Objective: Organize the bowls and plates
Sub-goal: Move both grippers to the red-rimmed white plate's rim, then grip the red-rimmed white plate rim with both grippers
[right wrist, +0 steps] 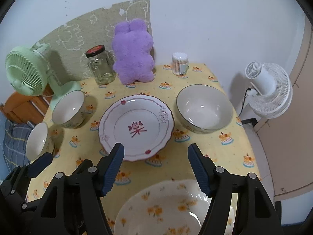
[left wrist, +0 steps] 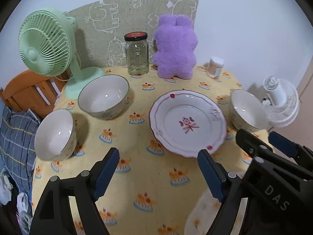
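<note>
A white plate with red trim (left wrist: 187, 123) (right wrist: 137, 126) lies mid-table. A large bowl (left wrist: 103, 97) (right wrist: 68, 108) and a small bowl (left wrist: 55, 135) (right wrist: 37, 141) stand at its left. Another large bowl (left wrist: 247, 111) (right wrist: 204, 108) stands at its right. A plate with orange flowers (right wrist: 168, 209) (left wrist: 205, 211) lies at the near edge. My left gripper (left wrist: 158, 173) is open and empty above the cloth, near the red-trimmed plate's front rim. My right gripper (right wrist: 156, 168) is open and empty above the flowered plate; it also shows in the left wrist view (left wrist: 262, 139).
At the back stand a green fan (left wrist: 47, 45) (right wrist: 27, 72), a glass jar (left wrist: 137, 53) (right wrist: 100, 66), a purple plush toy (left wrist: 175, 47) (right wrist: 133, 54) and a cotton swab tub (left wrist: 215, 66) (right wrist: 180, 63). A white fan (left wrist: 279, 101) (right wrist: 268, 90) is beyond the table's right edge. A wooden chair (left wrist: 29, 90) stands left.
</note>
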A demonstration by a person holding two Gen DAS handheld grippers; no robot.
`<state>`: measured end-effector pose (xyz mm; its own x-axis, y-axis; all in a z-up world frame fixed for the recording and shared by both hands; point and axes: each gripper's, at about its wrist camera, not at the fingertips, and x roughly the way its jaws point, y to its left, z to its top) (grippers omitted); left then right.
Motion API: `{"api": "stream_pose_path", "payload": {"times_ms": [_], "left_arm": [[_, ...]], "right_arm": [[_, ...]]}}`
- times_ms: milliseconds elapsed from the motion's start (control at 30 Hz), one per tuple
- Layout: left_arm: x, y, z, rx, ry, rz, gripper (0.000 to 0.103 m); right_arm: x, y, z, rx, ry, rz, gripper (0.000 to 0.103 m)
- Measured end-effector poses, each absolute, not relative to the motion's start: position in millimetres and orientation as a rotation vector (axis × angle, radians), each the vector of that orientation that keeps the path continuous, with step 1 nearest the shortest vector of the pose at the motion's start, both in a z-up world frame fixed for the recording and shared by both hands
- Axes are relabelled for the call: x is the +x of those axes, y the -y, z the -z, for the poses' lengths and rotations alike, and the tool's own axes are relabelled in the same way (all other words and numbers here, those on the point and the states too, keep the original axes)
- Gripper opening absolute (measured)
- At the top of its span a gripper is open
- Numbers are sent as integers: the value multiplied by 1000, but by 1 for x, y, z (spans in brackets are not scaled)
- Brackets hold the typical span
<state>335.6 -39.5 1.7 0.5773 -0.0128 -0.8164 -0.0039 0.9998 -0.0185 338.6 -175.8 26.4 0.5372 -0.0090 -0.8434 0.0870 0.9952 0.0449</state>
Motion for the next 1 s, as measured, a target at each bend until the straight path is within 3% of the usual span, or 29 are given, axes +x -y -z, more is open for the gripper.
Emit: {"api": "stream_pose_path", "payload": {"times_ms": [233,667,800,900,1000], "left_arm": [[381,43,40,13,-997,-55,82],[420,43,92,19,-1085,-79,69],[424,51,93,50,-1076,-77,66],[426,58,92,72,-1077,-52,52],[426,61,92,88,-1074,-56,50]], "right_arm": [[379,179,17,101,-1063,64,71],[413,187,74,164,-1165,86,70],[420,191,83,191,-1184,70,60],[423,192,85,194,-1187,79,56],[422,192,85,180,-1182,88,53]]}}
